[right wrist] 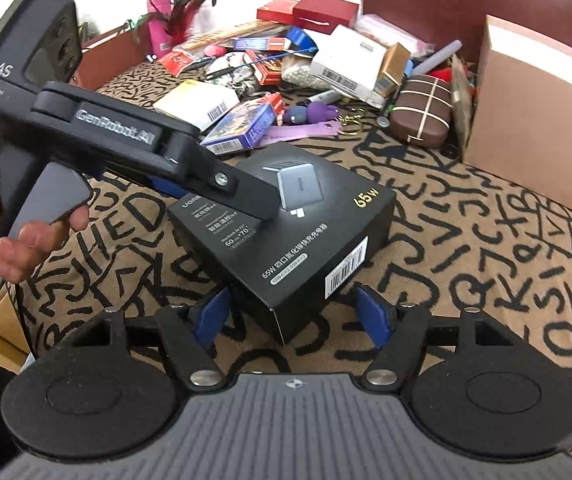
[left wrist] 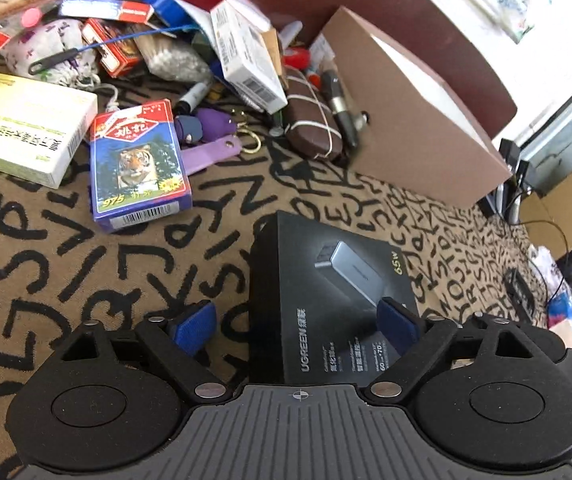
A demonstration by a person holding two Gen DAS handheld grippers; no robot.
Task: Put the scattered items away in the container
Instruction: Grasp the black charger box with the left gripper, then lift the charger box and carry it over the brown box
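Note:
A black UGREEN charger box [left wrist: 326, 292] lies on the letter-patterned cloth; it also shows in the right wrist view [right wrist: 294, 224]. My left gripper [left wrist: 296, 320] is open, its fingers astride the box's near left corner, one blue pad [left wrist: 396, 320] over the lid. My right gripper [right wrist: 292, 316] is open, its pads on either side of the box's near corner, not clamping it. The left gripper body [right wrist: 126, 136] reaches over the box from the left. The brown cardboard container [left wrist: 414, 120] stands at the back right, also seen in the right wrist view [right wrist: 534, 120].
A pile of scattered items lies at the back: a tiger card box [left wrist: 138, 168], a white medicine box [left wrist: 22, 128], a purple keychain toy [left wrist: 210, 128], a brown pouch [left wrist: 314, 120], a white barcode box [left wrist: 246, 56], red boxes [right wrist: 318, 12].

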